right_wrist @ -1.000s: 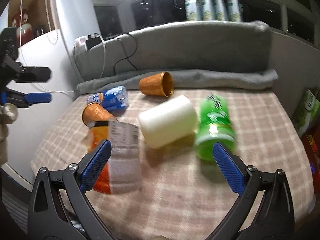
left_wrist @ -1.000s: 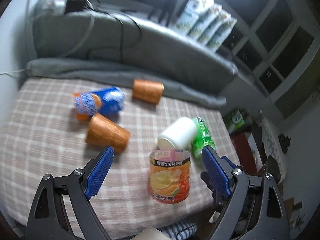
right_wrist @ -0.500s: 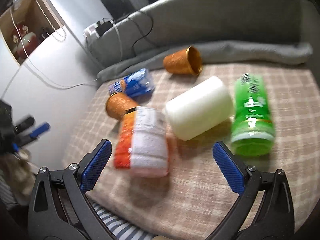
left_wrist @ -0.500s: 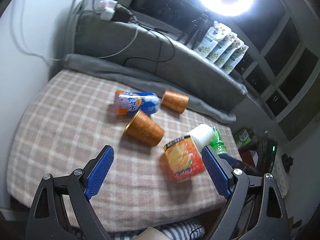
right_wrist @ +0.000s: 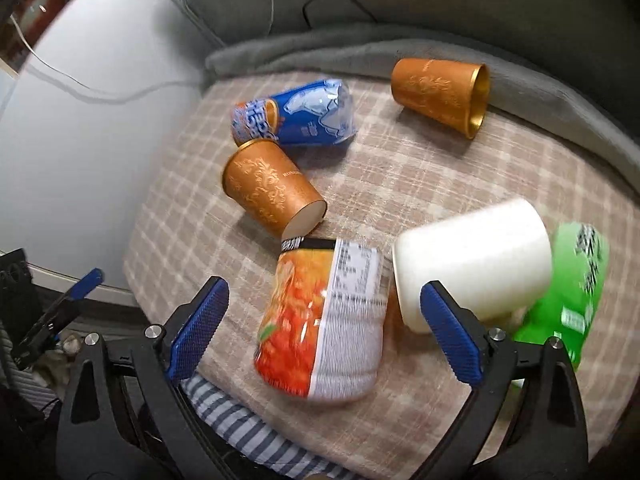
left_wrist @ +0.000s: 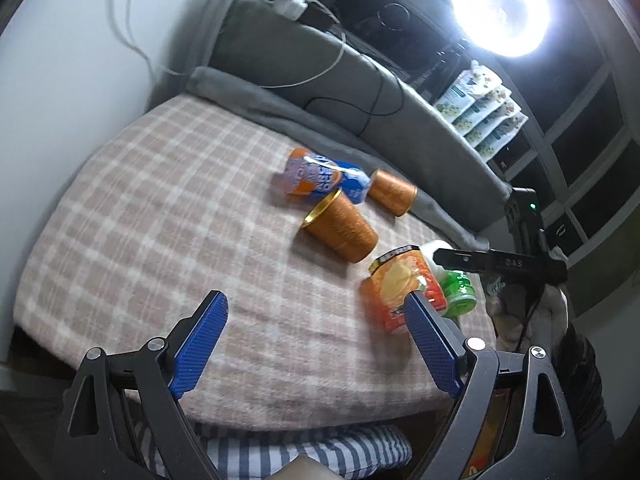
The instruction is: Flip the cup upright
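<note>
Several cups lie on their sides on a plaid blanket [left_wrist: 160, 216]. An orange-and-white printed cup [right_wrist: 324, 320] lies between the fingers of my open right gripper [right_wrist: 324, 336], which hangs just above it. It shows in the left wrist view [left_wrist: 400, 284] too. A white cup [right_wrist: 472, 260] and a green cup [right_wrist: 576, 292] lie to its right. Two copper cups [right_wrist: 268, 188] [right_wrist: 440, 92] and a blue cup [right_wrist: 296, 114] lie farther back. My left gripper [left_wrist: 316, 344] is open and empty above the blanket's near edge.
A grey padded backrest [left_wrist: 360, 80] with cables runs along the far side. A white wall [left_wrist: 60, 60] stands at the left. The right gripper's body [left_wrist: 500, 264] shows at the right of the left wrist view. Striped cloth [right_wrist: 248, 420] hangs under the near edge.
The orange-and-white cup stood upright one second ago and now lies on its side. My right gripper has come down over it. My left gripper has pulled back to the left.
</note>
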### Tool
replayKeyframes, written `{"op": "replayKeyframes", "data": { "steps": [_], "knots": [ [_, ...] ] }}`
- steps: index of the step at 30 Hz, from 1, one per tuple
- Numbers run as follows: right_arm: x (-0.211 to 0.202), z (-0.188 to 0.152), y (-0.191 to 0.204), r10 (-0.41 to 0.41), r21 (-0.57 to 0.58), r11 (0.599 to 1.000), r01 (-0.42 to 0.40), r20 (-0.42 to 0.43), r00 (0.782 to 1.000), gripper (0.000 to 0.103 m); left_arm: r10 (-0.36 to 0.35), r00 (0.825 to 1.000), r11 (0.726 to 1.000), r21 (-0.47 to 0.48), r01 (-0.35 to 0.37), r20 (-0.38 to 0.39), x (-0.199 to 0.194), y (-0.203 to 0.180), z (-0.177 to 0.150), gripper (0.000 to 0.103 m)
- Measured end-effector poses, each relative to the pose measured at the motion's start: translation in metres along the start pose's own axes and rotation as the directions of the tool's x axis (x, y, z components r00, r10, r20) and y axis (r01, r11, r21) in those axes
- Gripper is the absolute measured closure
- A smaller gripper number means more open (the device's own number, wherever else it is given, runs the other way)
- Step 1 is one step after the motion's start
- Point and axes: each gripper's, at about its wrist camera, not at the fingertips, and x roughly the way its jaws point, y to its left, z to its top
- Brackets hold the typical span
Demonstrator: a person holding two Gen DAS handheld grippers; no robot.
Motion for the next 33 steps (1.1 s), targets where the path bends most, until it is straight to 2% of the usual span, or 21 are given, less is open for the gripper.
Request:
{"op": "replayKeyframes", "data": {
  "steps": [7, 10, 23, 29, 33],
  "knots": [
    [0.007, 0.014, 0.02, -0.068, -0.062, 0.996, 0.064, -0.06, 0.996, 0.009, 0.005, 1.0, 1.0, -0.022, -0.004, 0.014, -0.005, 0.016, 0.0, 0.013],
    [0.011, 0.014, 0.025, -0.081, -0.08, 0.994, 0.074, -0.096, 0.992, 0.016, 0.002, 1.0, 0.999, -0.035, -0.002, 0.016, -0.005, 0.021, 0.0, 0.013],
    [0.041, 0.024, 0.036, -0.197, -0.14, 0.975, 0.172, -0.19, 0.962, 0.019, -0.005, 1.0, 0.997, -0.078, 0.007, 0.027, -0.01, 0.04, 0.0, 0.013],
    [0.049, 0.027, 0.041, -0.248, -0.18, 0.961, 0.212, -0.21, 0.946, 0.025, -0.003, 0.999, 0.997, -0.08, 0.006, 0.041, -0.015, 0.043, 0.001, 0.013],
    [0.051, 0.028, 0.043, -0.255, -0.183, 0.959, 0.218, -0.212, 0.944, 0.026, -0.007, 0.999, 0.997, -0.079, 0.01, 0.044, -0.016, 0.043, 0.002, 0.013]
  ]
}}
